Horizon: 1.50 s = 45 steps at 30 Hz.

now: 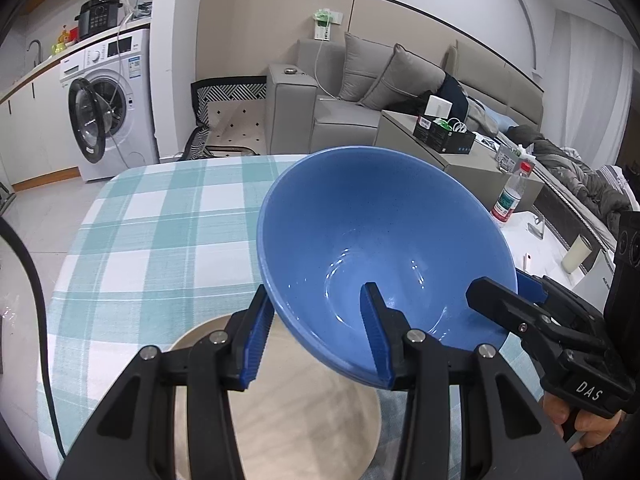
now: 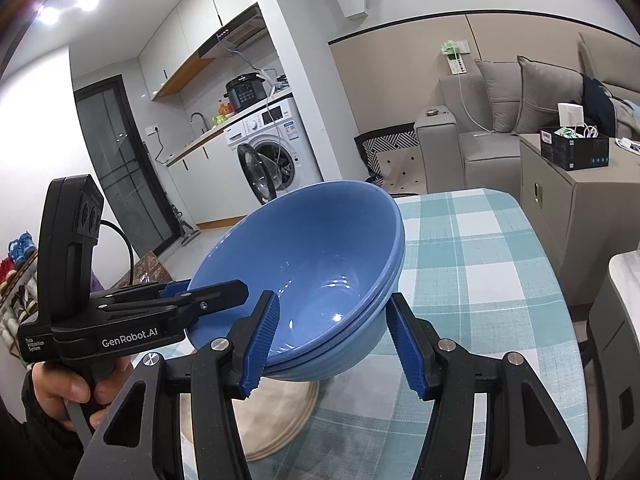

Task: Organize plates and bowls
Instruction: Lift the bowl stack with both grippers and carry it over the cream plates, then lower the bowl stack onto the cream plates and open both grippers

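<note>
A blue bowl stack (image 1: 372, 236) of two or three nested bowls hangs tilted above a beige plate (image 1: 296, 412) on the checked tablecloth. My left gripper (image 1: 316, 336) straddles the near rim, one finger inside and one outside, and looks clamped on it. My right gripper (image 2: 336, 340) straddles the opposite rim of the bowl stack (image 2: 316, 256), with a visible gap at its right finger. The beige plate (image 2: 276, 424) lies under the bowls. Each gripper shows in the other's view.
The teal and white checked table (image 1: 160, 232) stretches ahead. A white side table (image 1: 536, 248) at the right holds a plastic bottle (image 1: 510, 196) and a cup (image 1: 576, 254). A sofa, cabinet and washing machine stand beyond.
</note>
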Available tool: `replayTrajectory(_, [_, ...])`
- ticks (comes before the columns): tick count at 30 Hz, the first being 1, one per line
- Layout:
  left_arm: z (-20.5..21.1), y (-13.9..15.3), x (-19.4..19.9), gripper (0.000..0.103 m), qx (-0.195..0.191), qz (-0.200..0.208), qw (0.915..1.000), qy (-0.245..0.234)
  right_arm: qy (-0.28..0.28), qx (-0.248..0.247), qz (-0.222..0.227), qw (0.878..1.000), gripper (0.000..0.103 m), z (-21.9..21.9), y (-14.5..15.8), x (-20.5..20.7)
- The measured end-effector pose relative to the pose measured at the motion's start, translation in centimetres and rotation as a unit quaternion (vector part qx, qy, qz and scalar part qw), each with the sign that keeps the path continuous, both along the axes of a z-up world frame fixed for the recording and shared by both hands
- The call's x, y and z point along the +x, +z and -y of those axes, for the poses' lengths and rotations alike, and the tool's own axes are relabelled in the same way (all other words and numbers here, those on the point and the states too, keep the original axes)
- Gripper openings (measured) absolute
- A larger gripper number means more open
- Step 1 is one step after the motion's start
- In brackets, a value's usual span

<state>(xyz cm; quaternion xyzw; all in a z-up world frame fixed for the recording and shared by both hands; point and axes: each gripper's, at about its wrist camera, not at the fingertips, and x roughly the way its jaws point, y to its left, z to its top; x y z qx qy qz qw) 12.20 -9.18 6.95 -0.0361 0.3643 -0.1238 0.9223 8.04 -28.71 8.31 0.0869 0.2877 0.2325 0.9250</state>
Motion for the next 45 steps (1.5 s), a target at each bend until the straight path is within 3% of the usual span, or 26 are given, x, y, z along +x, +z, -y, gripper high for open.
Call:
replayTrajectory(22, [-5.6,-1.4,-3.5,0.043,-0.004,0.0,0.9983,0.058,0.056,-0.01,-0.005,0.998,0.057,-6.3,-1.1,-1.3])
replayTrajectory(45, [-8.5,-4.6,-4.1,0.043,-0.011,-0.036,0.9956,0.085,0.087,-0.025,-0.041,0.995,0.057,-9.6,-3.8,-0.8])
